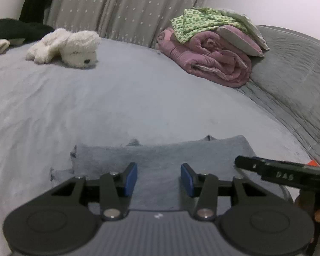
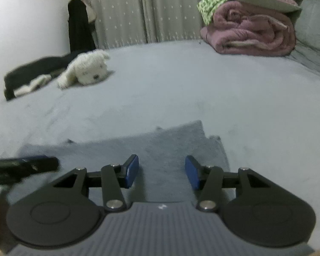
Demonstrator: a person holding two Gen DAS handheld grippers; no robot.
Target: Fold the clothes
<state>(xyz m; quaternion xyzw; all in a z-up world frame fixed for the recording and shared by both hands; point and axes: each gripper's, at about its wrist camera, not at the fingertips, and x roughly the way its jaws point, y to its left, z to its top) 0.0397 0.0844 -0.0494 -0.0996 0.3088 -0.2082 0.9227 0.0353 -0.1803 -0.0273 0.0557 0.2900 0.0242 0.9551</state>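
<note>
Now, both claws gaping empty, grey folded garment flat on bed

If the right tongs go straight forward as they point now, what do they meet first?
Most likely the folded grey cloth garment lying just ahead under the open right tongs, though depth is unclear.

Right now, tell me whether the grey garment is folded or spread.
Folded: the grey garment lies as a compact layered rectangle on the bed.

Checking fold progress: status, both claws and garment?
Left claw open, empty. Right claw open, empty. Grey garment folded flat on bed. Nothing in the way.
</note>
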